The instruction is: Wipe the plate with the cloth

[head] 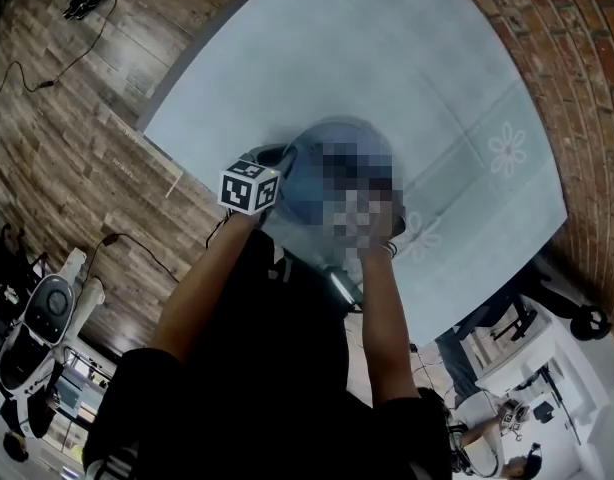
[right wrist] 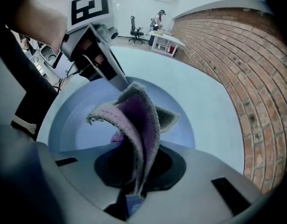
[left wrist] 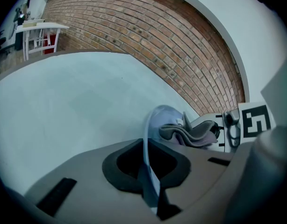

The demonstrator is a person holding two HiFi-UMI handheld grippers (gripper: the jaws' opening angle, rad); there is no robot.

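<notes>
Blue plate (right wrist: 73, 125) is located over the pale table (head: 387, 58), near the edge closest to the person. The left gripper (left wrist: 149, 190) is clenched on the plate's rim; in the left gripper view the rim passes edge-on between the closed jaws and the plate stands tilted up from the table surface. Whether any part of the plate touches the table cannot be determined. The right gripper (right wrist: 132, 190) is clamped on the cloth (right wrist: 141, 120), a purple and grey folded piece that rises out of the jaws and fans forward. The cloth's free folds lie against the plate's inner face, close to the rim held by the left gripper, whose marker cube (head: 249, 188) appears in the head view beside the plate. Both forearms of the person reach in from below in the head view. A brick wall (left wrist: 157, 36) runs along the far side of the table, and wooden floor (head: 67, 148) borders the other side.
</notes>
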